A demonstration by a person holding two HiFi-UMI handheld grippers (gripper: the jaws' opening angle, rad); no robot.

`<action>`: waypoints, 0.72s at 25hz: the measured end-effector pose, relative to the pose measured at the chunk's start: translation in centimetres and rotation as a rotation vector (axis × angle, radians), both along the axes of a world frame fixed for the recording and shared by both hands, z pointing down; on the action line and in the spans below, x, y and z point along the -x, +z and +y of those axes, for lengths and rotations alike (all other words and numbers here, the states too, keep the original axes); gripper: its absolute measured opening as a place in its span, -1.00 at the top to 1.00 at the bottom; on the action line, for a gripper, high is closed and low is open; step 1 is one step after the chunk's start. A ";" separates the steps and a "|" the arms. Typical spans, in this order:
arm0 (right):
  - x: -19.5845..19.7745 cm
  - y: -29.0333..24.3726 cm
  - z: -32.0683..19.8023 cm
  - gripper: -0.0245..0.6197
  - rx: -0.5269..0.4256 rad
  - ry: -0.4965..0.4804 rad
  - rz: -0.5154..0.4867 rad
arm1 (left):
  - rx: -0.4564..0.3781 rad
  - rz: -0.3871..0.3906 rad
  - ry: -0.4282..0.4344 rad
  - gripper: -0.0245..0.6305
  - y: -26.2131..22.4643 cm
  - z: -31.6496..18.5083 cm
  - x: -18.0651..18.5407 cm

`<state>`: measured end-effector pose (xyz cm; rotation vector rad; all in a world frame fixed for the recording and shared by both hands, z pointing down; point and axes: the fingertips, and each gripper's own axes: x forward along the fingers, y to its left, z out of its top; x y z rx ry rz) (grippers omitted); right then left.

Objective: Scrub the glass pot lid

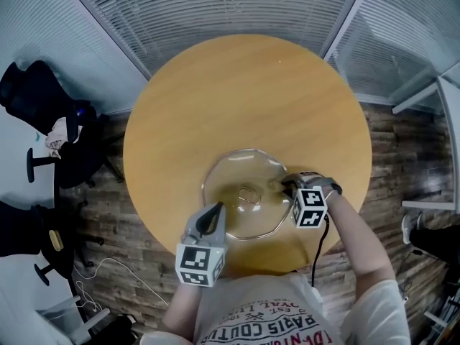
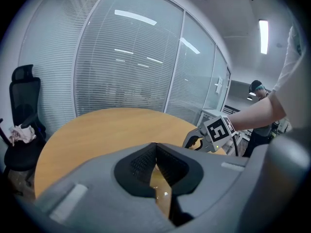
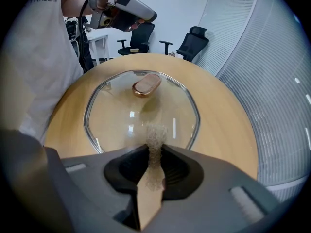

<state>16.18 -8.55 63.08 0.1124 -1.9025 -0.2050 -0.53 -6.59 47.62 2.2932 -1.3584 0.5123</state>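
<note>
A glass pot lid [image 1: 244, 171] with a copper-coloured knob [image 1: 249, 192] lies flat on the round wooden table [image 1: 237, 85], near its front edge. My right gripper [image 1: 285, 183] is at the lid's right rim, shut on a thin tan scouring pad [image 3: 155, 135] that sticks out over the glass [image 3: 141, 115]. The knob [image 3: 146, 85] lies straight ahead of the right gripper [image 3: 154, 147]. My left gripper [image 1: 218, 207] hovers over the lid's near-left rim, raised above it, jaws shut with nothing between them [image 2: 155, 147]. It shows at the top of the right gripper view [image 3: 146, 16].
Black office chairs [image 1: 43, 99] stand on the wood floor at the left. Glass walls with blinds [image 1: 215, 6] curve behind the table. A white desk [image 1: 449, 121] is at the right. The table's far half [image 2: 97, 130] holds nothing but bare wood.
</note>
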 end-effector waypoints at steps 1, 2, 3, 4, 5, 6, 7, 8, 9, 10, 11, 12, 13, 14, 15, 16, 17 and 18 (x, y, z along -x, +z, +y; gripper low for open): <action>0.0 0.0 0.3 0.69 0.000 0.003 0.002 | 0.001 0.000 0.005 0.91 0.0 0.1 0.0; 0.0 0.0 0.6 0.69 0.001 0.006 0.005 | 0.001 0.000 0.011 0.90 0.0 0.3 0.0; -0.1 0.0 1.0 0.69 0.004 0.009 0.008 | 0.000 0.000 0.017 0.90 0.0 0.4 -0.1; -0.2 -0.1 1.3 0.69 0.007 0.013 0.010 | 0.000 0.000 0.022 0.91 -0.1 0.5 -0.1; -0.2 -0.1 1.7 0.69 0.011 0.020 0.010 | 0.000 0.001 0.027 0.90 -0.1 0.6 -0.1; -0.2 -0.2 2.0 0.69 0.013 0.029 0.010 | 0.000 0.001 0.032 0.90 -0.1 0.7 0.0; -0.2 -0.2 2.4 0.69 0.015 0.040 0.010 | 0.001 0.002 0.038 0.90 -0.1 0.8 0.1; -0.2 -0.2 2.7 0.69 0.013 0.051 0.011 | 0.001 0.001 0.044 0.91 -0.1 0.9 0.1; -0.2 -0.2 3.0 0.69 0.009 0.062 0.014 | 0.000 0.000 0.051 0.90 -0.1 1.1 0.2; -0.1 -0.1 3.3 0.69 0.002 0.073 0.019 | -0.002 -0.003 0.060 0.90 -0.1 1.2 0.2; -0.2 -0.1 3.5 0.69 -0.007 0.084 0.025 | -0.004 -0.007 0.070 0.91 -0.1 1.4 0.3; -0.2 0.0 3.8 0.69 -0.014 0.097 0.031 | -0.006 -0.010 0.079 0.90 -0.1 1.5 0.3; -0.3 0.0 4.0 0.69 -0.020 0.112 0.035 | -0.007 -0.012 0.086 0.90 -0.1 1.6 0.3; -0.3 0.0 4.2 0.69 -0.024 0.128 0.037 | -0.007 -0.013 0.092 0.90 -0.1 1.7 0.3; -0.3 0.0 4.5 0.69 -0.026 0.145 0.038 | -0.007 -0.012 0.097 0.90 -0.1 1.9 0.4; -0.3 0.0 4.7 0.69 -0.026 0.162 0.039 | -0.008 -0.013 0.101 0.91 -0.1 2.0 0.4; -0.2 0.0 5.0 0.69 -0.027 0.178 0.042 | -0.010 -0.014 0.107 0.91 -0.2 2.1 0.5; -0.2 -0.1 5.2 0.69 -0.027 0.194 0.046 | -0.012 -0.015 0.113 0.90 -0.2 2.2 0.6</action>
